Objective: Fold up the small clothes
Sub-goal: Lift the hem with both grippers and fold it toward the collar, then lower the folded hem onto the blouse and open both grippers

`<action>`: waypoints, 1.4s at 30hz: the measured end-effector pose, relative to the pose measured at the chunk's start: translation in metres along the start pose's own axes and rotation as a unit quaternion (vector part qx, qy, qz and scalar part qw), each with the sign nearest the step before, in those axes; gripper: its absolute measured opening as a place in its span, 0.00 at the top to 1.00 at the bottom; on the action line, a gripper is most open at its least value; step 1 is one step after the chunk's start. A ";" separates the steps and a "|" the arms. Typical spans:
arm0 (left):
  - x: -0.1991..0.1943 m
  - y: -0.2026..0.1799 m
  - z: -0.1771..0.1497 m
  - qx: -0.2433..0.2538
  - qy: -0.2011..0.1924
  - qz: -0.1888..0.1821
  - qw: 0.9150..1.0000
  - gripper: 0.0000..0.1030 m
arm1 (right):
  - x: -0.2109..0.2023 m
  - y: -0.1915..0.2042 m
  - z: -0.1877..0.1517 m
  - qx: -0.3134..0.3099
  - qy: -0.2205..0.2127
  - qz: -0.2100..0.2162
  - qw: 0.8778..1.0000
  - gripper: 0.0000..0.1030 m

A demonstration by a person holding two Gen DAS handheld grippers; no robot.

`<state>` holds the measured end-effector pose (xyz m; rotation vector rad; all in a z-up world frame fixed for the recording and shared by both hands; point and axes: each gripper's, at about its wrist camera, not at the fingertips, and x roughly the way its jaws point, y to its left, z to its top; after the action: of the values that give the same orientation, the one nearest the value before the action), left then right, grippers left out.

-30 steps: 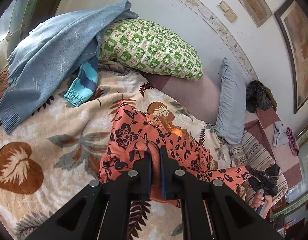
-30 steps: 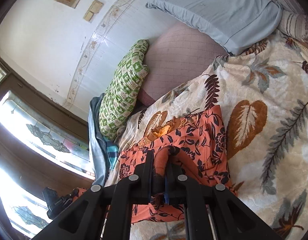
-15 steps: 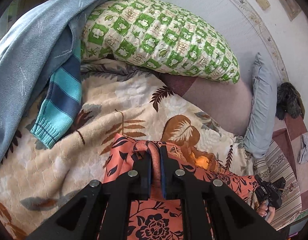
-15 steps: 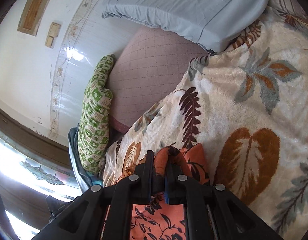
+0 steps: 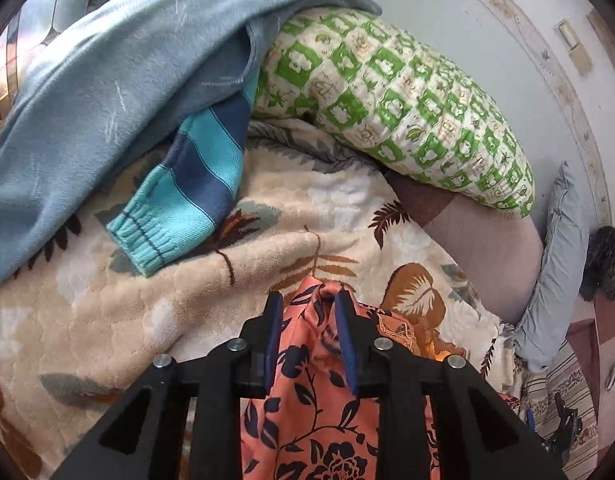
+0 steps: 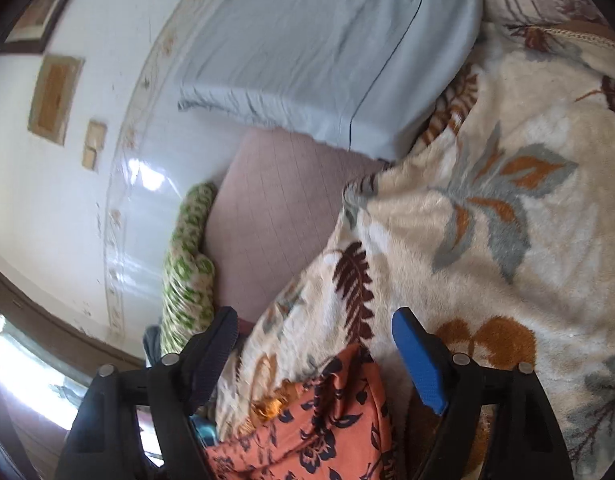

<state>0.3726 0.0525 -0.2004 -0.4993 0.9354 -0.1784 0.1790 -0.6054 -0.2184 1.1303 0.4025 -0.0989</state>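
Note:
An orange garment with a dark flower print (image 5: 319, 392) lies on the cream leaf-patterned blanket (image 5: 119, 312). My left gripper (image 5: 308, 300) is open, its blue pads either side of the garment's raised far edge, no longer pinching it. In the right wrist view the same garment (image 6: 327, 420) lies flat below my right gripper (image 6: 313, 322), which is wide open and empty above the garment's far corner.
A light blue sweater with a striped cuff (image 5: 179, 196) lies at the left. A green checked pillow (image 5: 391, 100) and a pale blue pillow (image 6: 327, 48) lean on the wall. A mauve bed surface (image 6: 275, 216) shows beyond the blanket edge.
Both grippers carried the garment's edge forward toward the pillows and laid it down. Both then opened: the right wide and clear of the cloth, the left partly.

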 end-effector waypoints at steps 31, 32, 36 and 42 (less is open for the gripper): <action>0.006 0.021 -0.106 0.038 0.047 -0.048 0.997 0.49 | 0.213 0.195 -0.183 -0.364 0.177 -0.199 0.892 0.68; 0.004 0.023 -0.104 0.035 0.046 -0.049 0.997 0.49 | 0.213 0.203 -0.200 -0.374 0.198 -0.179 0.888 0.68; 0.000 0.023 -0.105 0.035 0.039 -0.043 0.998 0.49 | 0.214 0.224 -0.273 -0.409 0.273 -0.128 0.861 0.68; 0.008 0.039 -0.109 0.041 0.071 0.040 0.996 0.49 | 0.267 0.259 -0.354 -0.432 0.324 -0.120 0.833 0.68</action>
<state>0.2866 0.0478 -0.2785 -0.3768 1.0810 -0.1813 0.4052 -0.1446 -0.2212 0.1675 1.0728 0.2446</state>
